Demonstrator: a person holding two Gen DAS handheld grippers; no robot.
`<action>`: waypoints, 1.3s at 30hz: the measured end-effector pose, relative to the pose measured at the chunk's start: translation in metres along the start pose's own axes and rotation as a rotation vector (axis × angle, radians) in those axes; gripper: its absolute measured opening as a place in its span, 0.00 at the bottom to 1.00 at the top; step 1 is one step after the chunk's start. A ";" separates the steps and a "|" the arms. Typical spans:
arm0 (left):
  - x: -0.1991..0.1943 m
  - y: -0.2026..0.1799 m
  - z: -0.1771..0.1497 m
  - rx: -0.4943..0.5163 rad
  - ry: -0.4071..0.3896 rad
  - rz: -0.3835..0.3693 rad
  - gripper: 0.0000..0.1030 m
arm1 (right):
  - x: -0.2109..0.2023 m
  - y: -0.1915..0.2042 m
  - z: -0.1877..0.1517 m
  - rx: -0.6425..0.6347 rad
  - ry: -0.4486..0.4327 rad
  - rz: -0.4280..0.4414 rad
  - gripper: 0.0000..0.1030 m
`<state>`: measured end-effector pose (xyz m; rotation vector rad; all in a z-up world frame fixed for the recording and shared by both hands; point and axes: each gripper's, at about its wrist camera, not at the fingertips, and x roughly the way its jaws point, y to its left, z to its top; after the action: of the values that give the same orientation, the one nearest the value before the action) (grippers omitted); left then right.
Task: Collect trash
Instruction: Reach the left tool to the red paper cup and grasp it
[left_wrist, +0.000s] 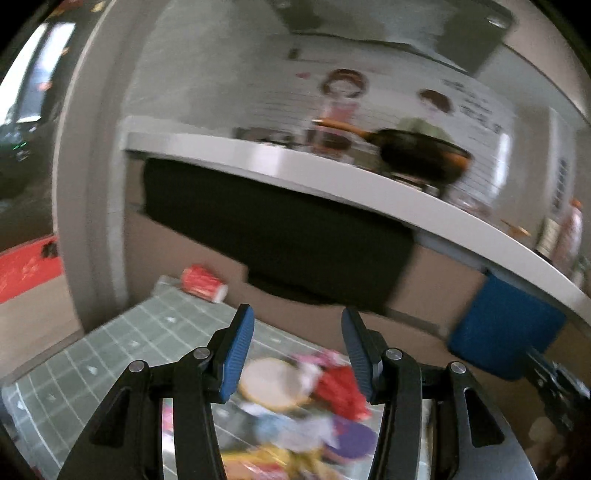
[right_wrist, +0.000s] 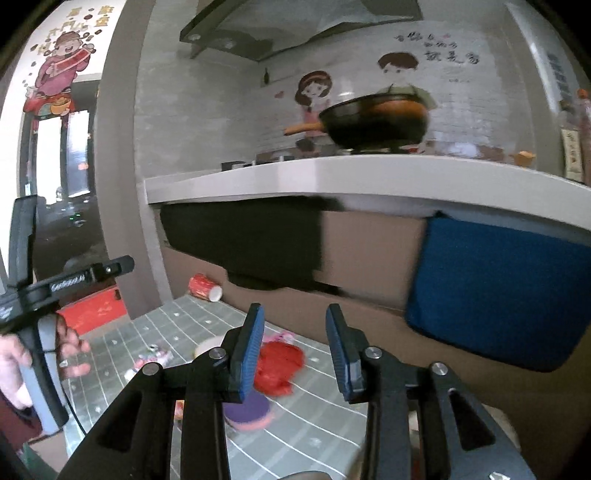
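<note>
Grippers hang empty above a green gridded mat (right_wrist: 325, 435): the left gripper (left_wrist: 297, 350) and the right gripper (right_wrist: 295, 347) both spread their blue pads wide. Below and between the fingers lies a heap of trash (left_wrist: 295, 406), red wrapper (right_wrist: 280, 369) included. Farther ahead and left, a red paper cup (left_wrist: 203, 282) lies tipped by the wall. Above, a wok (right_wrist: 373, 122) sits on the white counter (right_wrist: 332, 177).

A red paper cup (right_wrist: 205, 288) lies on its side at the far edge of the green gridded mat (right_wrist: 314, 417), well apart from a loose heap: crumpled red wrapper (right_wrist: 279, 369), purple lid (right_wrist: 245, 410), pink scraps (right_wrist: 282, 336).
</note>
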<state>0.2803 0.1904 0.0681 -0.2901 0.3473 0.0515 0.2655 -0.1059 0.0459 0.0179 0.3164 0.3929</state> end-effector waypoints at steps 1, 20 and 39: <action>0.008 0.014 0.004 -0.020 0.001 0.019 0.49 | 0.010 0.001 -0.001 0.014 0.007 0.010 0.32; 0.227 0.178 0.009 -0.101 0.155 0.035 0.49 | 0.144 0.011 -0.037 0.028 0.202 -0.008 0.32; 0.368 0.226 0.014 -0.227 0.288 -0.027 0.49 | 0.192 -0.011 -0.066 0.041 0.306 -0.017 0.32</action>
<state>0.6078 0.4111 -0.1070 -0.5296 0.6257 0.0222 0.4173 -0.0462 -0.0752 -0.0051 0.6266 0.3722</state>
